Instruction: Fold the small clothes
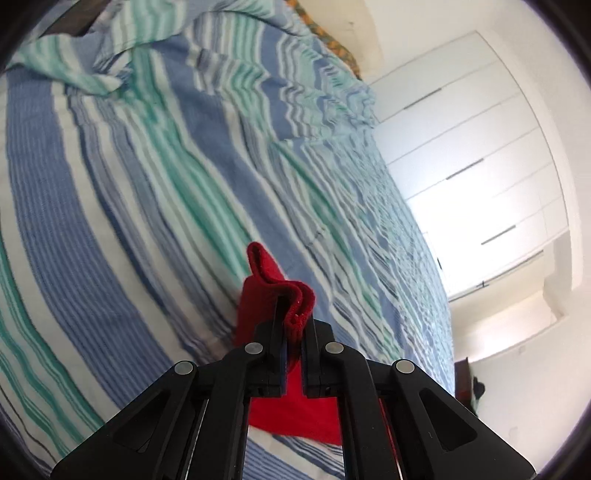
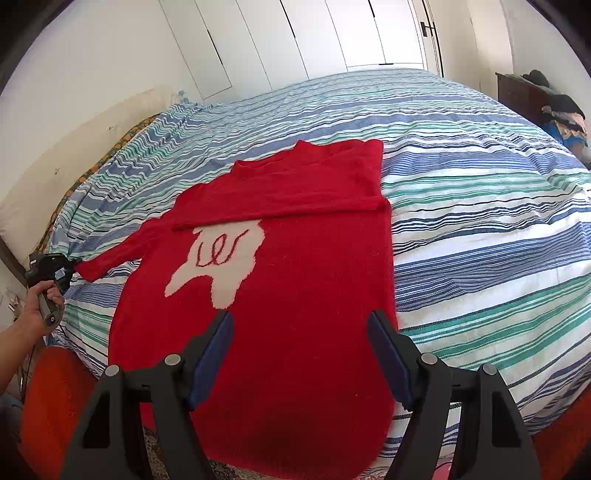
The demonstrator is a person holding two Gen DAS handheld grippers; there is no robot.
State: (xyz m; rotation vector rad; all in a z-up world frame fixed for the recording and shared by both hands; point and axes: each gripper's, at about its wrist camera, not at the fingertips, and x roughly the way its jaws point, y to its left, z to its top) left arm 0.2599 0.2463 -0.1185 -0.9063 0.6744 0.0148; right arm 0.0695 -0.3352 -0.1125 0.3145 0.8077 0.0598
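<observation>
Red knit sweater (image 2: 295,295), fuzzy surface, spread flat on a bedspread (image 2: 480,221) of woven cotton with blue, green and white stripes. A cream patch (image 2: 218,266) with red looping script sits on the chest. One sleeve is folded across the upper body as a long flat band; the other sleeve runs out sideways toward the left gripper (image 1: 293,325).

Left gripper: black jaws clenched on the cuff (image 1: 295,306) of that outstretched sleeve, the ribbed edge bunched in a small fold just past the fingertips (sharp here, bedspread behind it blurred). In the right wrist view the same gripper (image 2: 55,267) shows far off to the side, a hand (image 2: 38,306) around its handle, the sleeve end reaching its tip.

Right gripper (image 2: 301,354): released, jaws wide apart, blue pads (image 2: 212,362) facing each other. The sweater's lower body lies directly beneath and ahead of it, between the two fingers; contact with the knit cannot be told.

White wardrobe doors (image 2: 295,33) beyond the bed.
</observation>
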